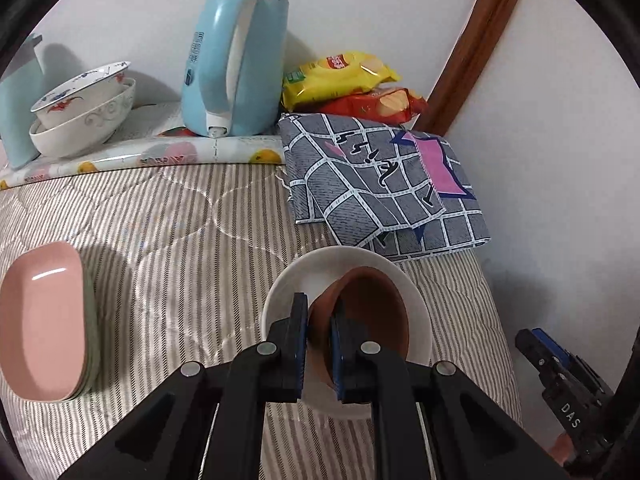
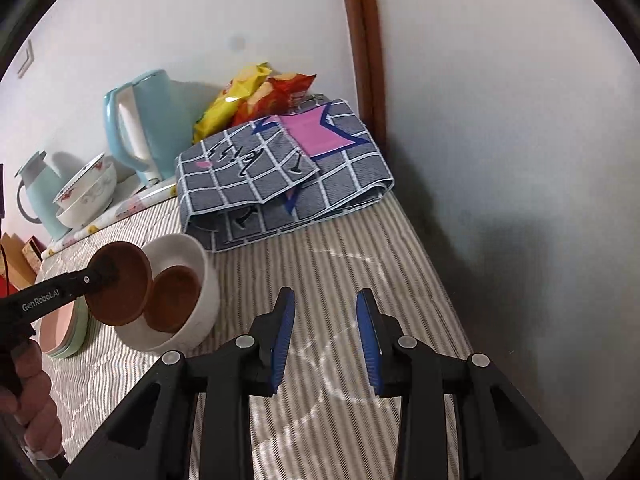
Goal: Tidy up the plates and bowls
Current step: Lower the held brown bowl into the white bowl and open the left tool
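Left gripper [image 1: 320, 344] clenched on the rim of a brown bowl [image 1: 372, 316], one pad outside the wall, one inside. The bowl hangs tilted, mouth turned up and toward the right gripper's camera; in that view it [image 2: 120, 284] shows as a near-round disc held above and just left of a white bowl [image 2: 188, 280]. White bowl sits on the striped quilt [image 1: 160, 224], mouth up, with a second brown bowl [image 2: 174, 298] nested inside, also tipped. From the left wrist the held bowl covers most of the white bowl's [image 1: 304, 276] inside, so the nested one cannot be made out there. Right gripper [image 2: 326, 340] released, jaws apart over bare quilt, nothing between them; its tip shows at the lower right edge of the left view [image 1: 560, 376], partly cut off. Pink oval dish [image 1: 44, 320] lies on a stack at the left, long axis running away from the camera; the dishes under it show only as pale green edges, count unclear. Two stacked patterned bowls [image 1: 80, 108] stand on a floral mat beside a blue kettle [image 1: 236, 60]. Folded grey checked cloth [image 1: 380, 184] lies near the wall, snack packets [image 1: 340, 76] behind it. A hand [image 2: 28, 392] holds the left gripper's handle, mostly cut off by the frame.
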